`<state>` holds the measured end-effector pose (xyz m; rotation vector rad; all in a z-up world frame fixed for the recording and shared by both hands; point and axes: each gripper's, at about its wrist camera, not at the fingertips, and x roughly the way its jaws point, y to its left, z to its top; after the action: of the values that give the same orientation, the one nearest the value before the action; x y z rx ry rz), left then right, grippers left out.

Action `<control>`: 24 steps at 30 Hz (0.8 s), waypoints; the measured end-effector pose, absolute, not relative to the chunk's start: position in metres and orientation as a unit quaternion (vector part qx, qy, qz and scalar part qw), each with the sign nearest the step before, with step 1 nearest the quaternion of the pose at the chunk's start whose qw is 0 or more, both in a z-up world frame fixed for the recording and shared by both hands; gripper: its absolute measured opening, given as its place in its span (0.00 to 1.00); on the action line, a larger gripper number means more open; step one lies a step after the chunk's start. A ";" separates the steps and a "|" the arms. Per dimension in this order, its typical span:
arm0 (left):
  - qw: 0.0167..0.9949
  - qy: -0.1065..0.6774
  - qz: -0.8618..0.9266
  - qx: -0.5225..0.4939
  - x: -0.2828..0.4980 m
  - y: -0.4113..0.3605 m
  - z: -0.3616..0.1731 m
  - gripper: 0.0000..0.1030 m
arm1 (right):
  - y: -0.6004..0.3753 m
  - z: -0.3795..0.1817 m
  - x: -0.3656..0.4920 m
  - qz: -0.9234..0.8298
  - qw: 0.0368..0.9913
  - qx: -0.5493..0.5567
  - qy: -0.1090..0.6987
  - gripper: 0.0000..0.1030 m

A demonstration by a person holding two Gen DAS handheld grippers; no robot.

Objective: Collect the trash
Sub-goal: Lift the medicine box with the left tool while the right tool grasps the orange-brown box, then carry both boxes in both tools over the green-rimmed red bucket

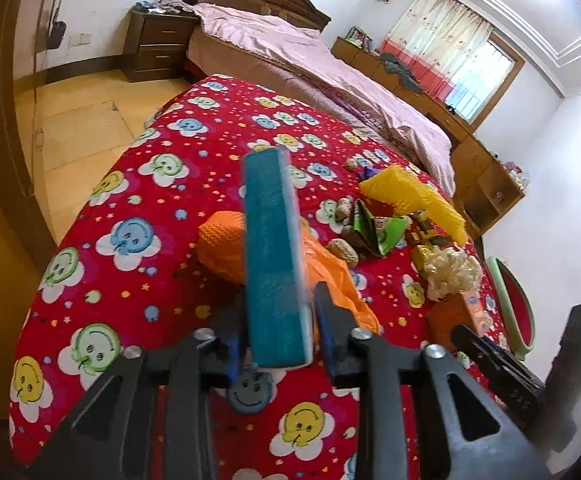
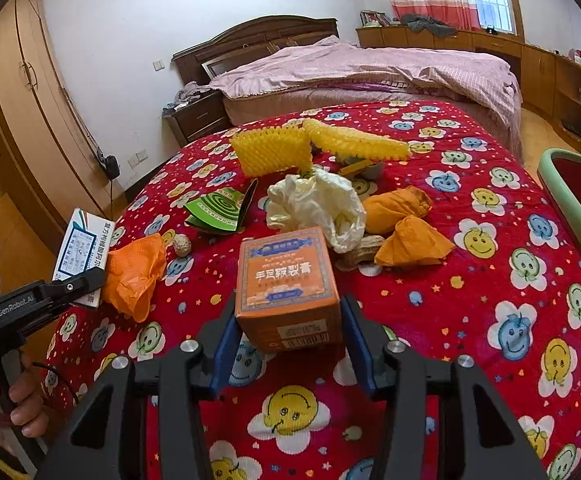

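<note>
In the left wrist view, the left gripper (image 1: 280, 344) fills the bottom of the frame, its blue pads against both faces of a teal box (image 1: 276, 256) that stands on edge and runs up to the centre of the frame; it is gripped. Just behind the box lie an orange bag (image 1: 330, 280) and an orange foam net (image 1: 222, 244) on the red blanket (image 1: 130, 184). Right of centre sit peanuts (image 1: 343, 252), a green packet (image 1: 374, 228), a crumpled white bag (image 1: 452, 272) and, farther up, a yellow foam net (image 1: 414, 196). At the right edge a green-rimmed bin (image 1: 510, 300) stands beside the blanket.

In the right wrist view, the right gripper (image 2: 290, 340) sits at bottom centre with an orange box (image 2: 288, 284) between its blue pads. The pads stand close on either side of the box; I cannot tell whether they press on it. The box rests on the blanket (image 2: 490, 280). At lower left a hand (image 2: 6, 404) holds the left gripper's handle, the teal box showing its white printed face (image 2: 80, 252) at the left edge. Beyond the orange box lies the white bag (image 2: 318, 208), with the yellow net (image 2: 274, 152) above it. The pink bed (image 2: 370, 68) lies across the top.
</note>
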<state>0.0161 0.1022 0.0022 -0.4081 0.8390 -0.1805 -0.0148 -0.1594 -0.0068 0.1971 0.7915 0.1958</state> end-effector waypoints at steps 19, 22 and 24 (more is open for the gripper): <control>0.895 0.398 -0.065 -0.189 -0.014 0.119 -0.001 0.29 | -0.168 0.015 -0.051 0.113 0.922 0.108 0.354 0.50; 0.899 0.388 -0.075 -0.189 -0.017 0.118 0.006 0.23 | -0.168 0.017 -0.054 0.116 0.922 0.110 0.352 0.50; 0.901 0.385 -0.079 -0.183 -0.019 0.114 0.010 0.22 | -0.170 0.019 -0.056 0.117 0.923 0.113 0.348 0.50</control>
<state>-0.0187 0.1144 0.0099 -0.3775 0.7969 -0.1629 -0.0557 -0.1698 0.0193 0.2310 0.7144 0.2406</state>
